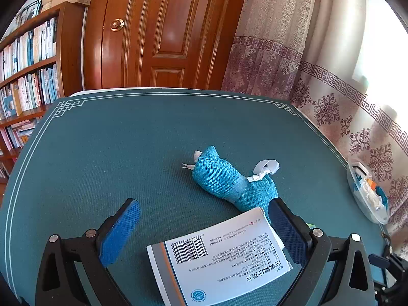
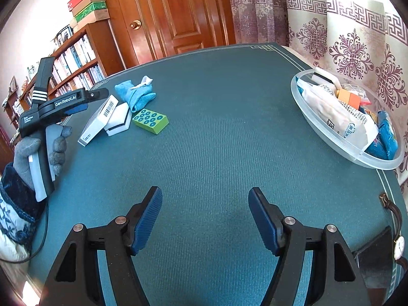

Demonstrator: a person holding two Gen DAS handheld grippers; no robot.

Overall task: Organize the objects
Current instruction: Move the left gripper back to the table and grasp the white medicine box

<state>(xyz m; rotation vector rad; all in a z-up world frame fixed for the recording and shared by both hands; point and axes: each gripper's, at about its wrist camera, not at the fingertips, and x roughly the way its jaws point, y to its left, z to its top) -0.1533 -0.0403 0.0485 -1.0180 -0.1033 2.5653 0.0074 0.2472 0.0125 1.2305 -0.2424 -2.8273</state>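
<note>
**Flat medicine carton next up, wide fingers around it**

The white cardboard medicine carton with a barcode (image 1: 219,257) lies between the fingers of the left gripper (image 1: 204,229), which stand wide apart; the pad at three o'clock is at the carton's edge, the other well clear, so nothing is clamped. In the right wrist view the carton leans on its neighbour at ten o'clock on the green worktop (image 2: 216,140). It looks light, stiff and smooth-faced, probably crushable if squeezed hard; the long edges seem the best hold.

Just beyond it at twelve o'clock lies the soft teal knitted cloth bundle with white ribbons (image 1: 224,181), limp and likely best pinched mid-body.

Count on the worktop: one carton, one bundle, one white box with a dark band (image 2: 118,122), one green block printed with teal circles (image 2: 150,120).

The right gripper (image 2: 205,216) hovers empty, fingers apart. At two o'clock, the clear plastic basin (image 2: 382,164) holds several packets, number unclear.
</note>
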